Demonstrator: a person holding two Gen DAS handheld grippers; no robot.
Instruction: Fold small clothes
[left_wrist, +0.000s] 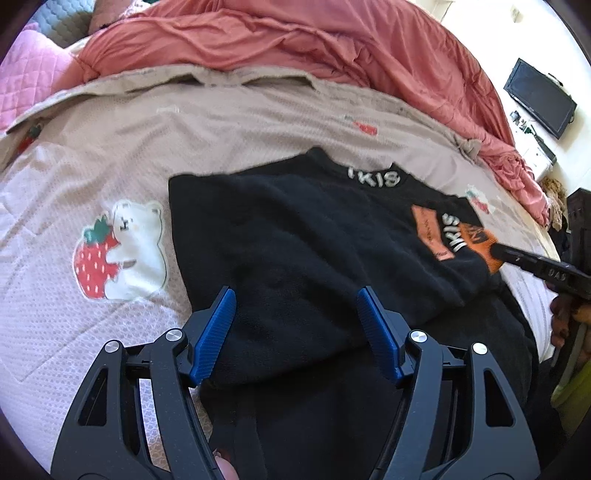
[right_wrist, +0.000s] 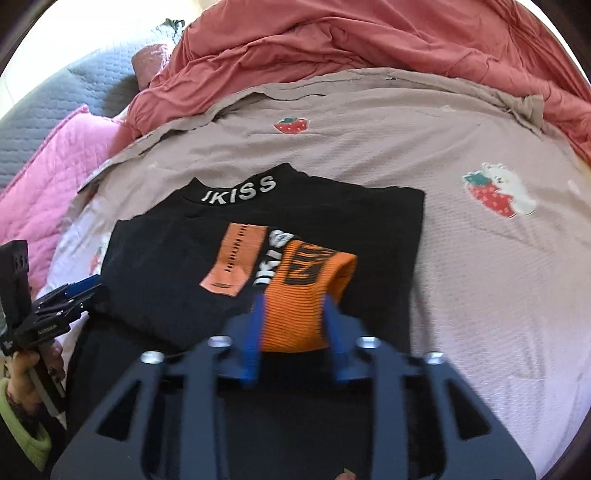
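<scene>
A small black sweater with white letters on its collar and an orange patch lies on the bed, its sleeves folded in over the body; it also shows in the right wrist view. My left gripper is open, its blue pads spread above the sweater's lower left part. My right gripper holds the orange ribbed cuff of the sleeve between its blue pads, over the sweater's front. In the left wrist view the right gripper comes in from the right at that cuff.
A beige bedspread with strawberry-and-bear prints covers the bed. A crumpled red quilt lies along the far side. A pink quilted pillow is at the left. A dark monitor stands at the far right.
</scene>
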